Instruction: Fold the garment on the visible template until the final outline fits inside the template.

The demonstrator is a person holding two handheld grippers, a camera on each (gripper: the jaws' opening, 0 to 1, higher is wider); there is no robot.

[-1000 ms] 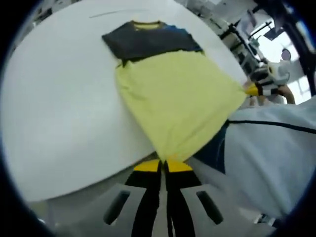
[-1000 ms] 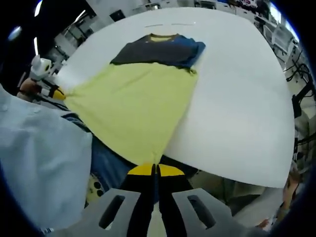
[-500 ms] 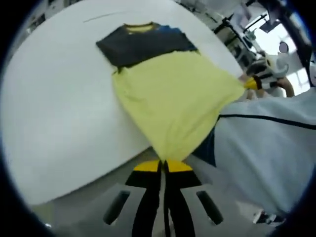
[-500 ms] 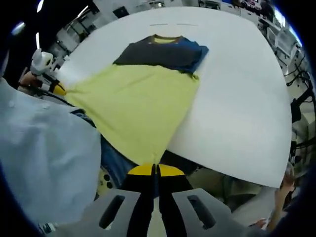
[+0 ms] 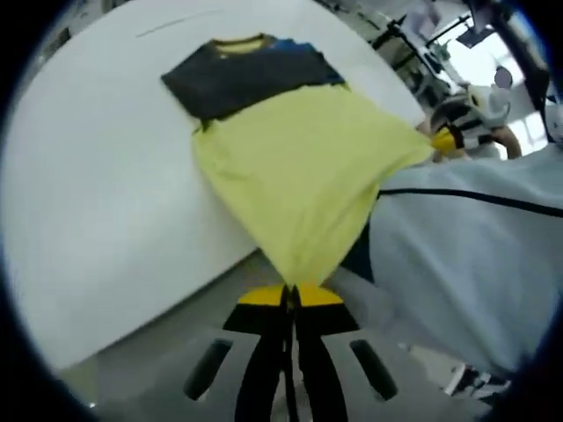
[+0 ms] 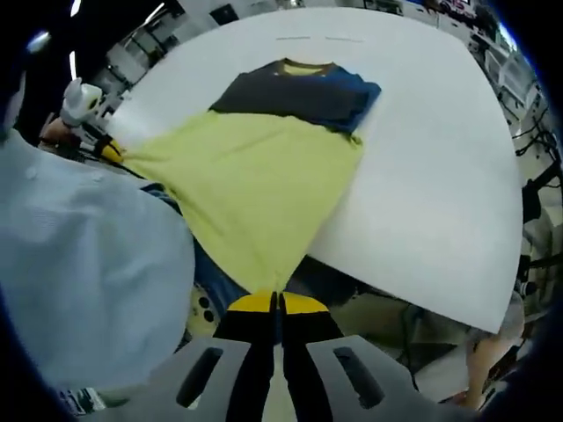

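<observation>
Ahead of both claws, the shirt [image 5: 290,167] lies partly on the white table [image 5: 97,202], dark top half flat at the far end, yellow lower half stretched off the near edge toward the person. Left claw [image 5: 290,294] is clenched on one hem corner, right claw [image 6: 277,303] clenched on the other; each shows at the side of the other's view. Faint template lines sit beyond the collar [image 6: 308,66], too thin to judge fit. Likely step: carry hem forward over the dark half. Risks: uneven pull skews the fold, corner slips from a pinch, or tension drags the whole shirt off the table edge.
</observation>
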